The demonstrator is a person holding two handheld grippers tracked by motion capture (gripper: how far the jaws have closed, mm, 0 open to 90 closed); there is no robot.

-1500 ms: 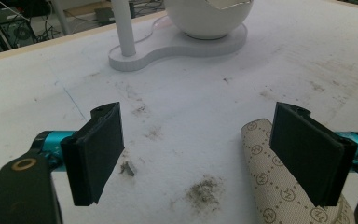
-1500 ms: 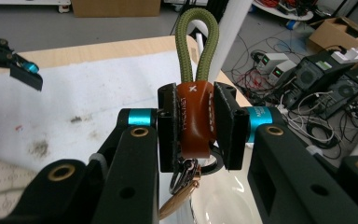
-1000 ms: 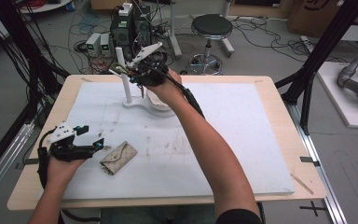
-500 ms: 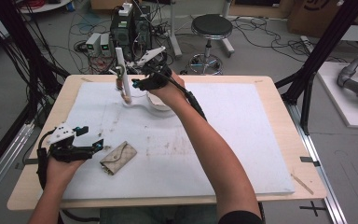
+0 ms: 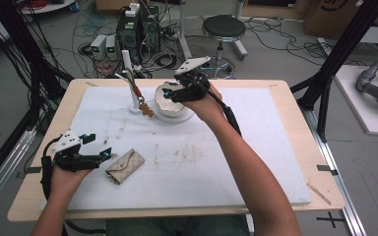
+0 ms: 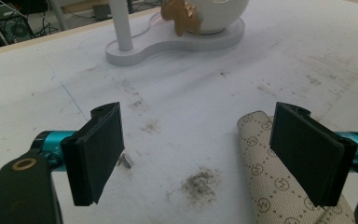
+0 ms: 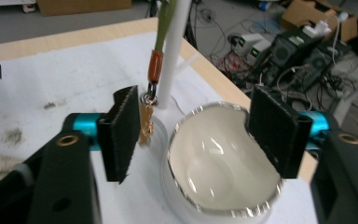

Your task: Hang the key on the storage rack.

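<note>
two grippers are in service and both stand released, holding nothing. high view: the left gripper (image 5: 94, 154) rests low at the near left of the white mat (image 5: 256, 147), jaws apart, just left of a small beige patterned pouch (image 5: 124, 166) lying flat on the mat. the right gripper (image 5: 173, 93) hovers at the far centre, over a white bowl (image 5: 170, 104) seated on a white stand base (image 5: 142, 107); a thin white post (image 5: 127, 66) rises from the left end of that base, and a strap with a brown keyring charm (image 5: 147, 110) hangs from it beside the bowl. left gripper view: jaws wide apart above the bare mat, the pouch (image 6: 279, 186) lying by the right-hand jaw; contact cannot be confirmed. its woven, printed skin suggests a light, soft, compliant item that will fold under pressure; judged best taken across its narrow width near one edge, with moderate closing force. right gripper view: jaws wide apart, straddling the bowl (image 7: 219, 158) rim from above, the charm (image 7: 145, 122) dangling just beside the left-hand jaw. the bowl appears glazed, rigid, smooth and breakable, so likely slippery; judged best pinched at the rim wall, one jaw inside and one outside. the charm is light and free-swinging; take it at the flat body, not the strap.
</note>
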